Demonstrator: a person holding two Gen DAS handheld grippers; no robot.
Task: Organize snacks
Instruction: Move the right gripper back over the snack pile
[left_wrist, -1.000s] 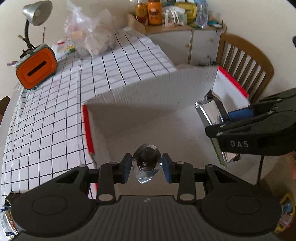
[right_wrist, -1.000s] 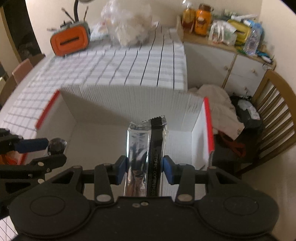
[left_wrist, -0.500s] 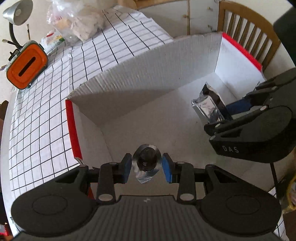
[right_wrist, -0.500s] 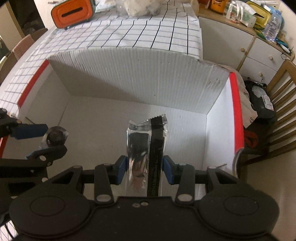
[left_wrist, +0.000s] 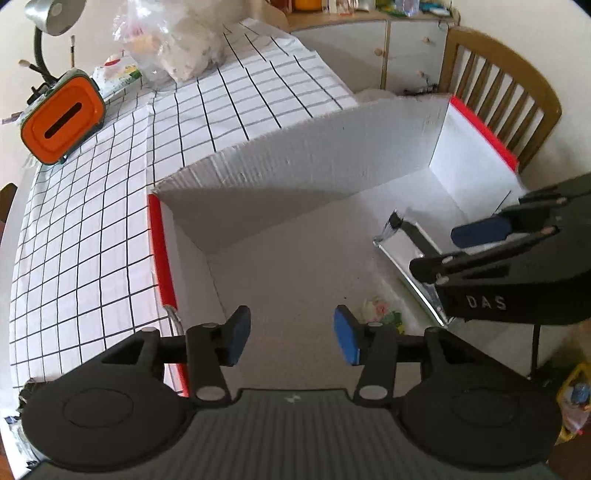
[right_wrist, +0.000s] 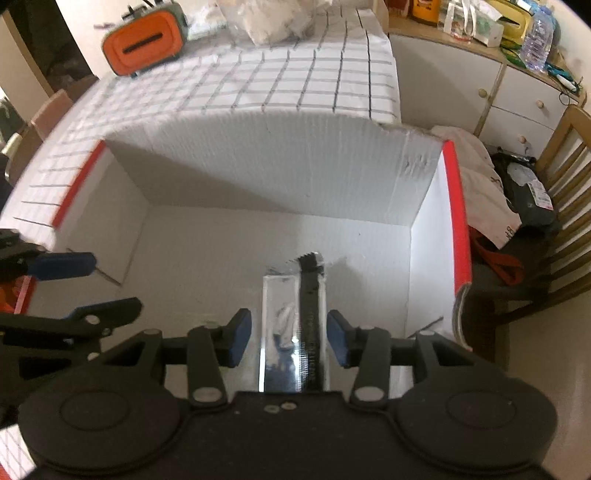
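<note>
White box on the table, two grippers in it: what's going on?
A person is putting snacks into the white box. The left gripper is opening, with nothing between its pads. The right gripper is opening too; the silver snack bar lies between its pads, which no longer press it. A small pale wrapper lies on the box floor.

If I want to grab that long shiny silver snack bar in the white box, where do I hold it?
Probably across the middle of the long shiny silver snack bar, coming from above. It lies flat on the floor of the white box, and its narrow width fits between fingers; the crimped ends look flimsy.
</note>
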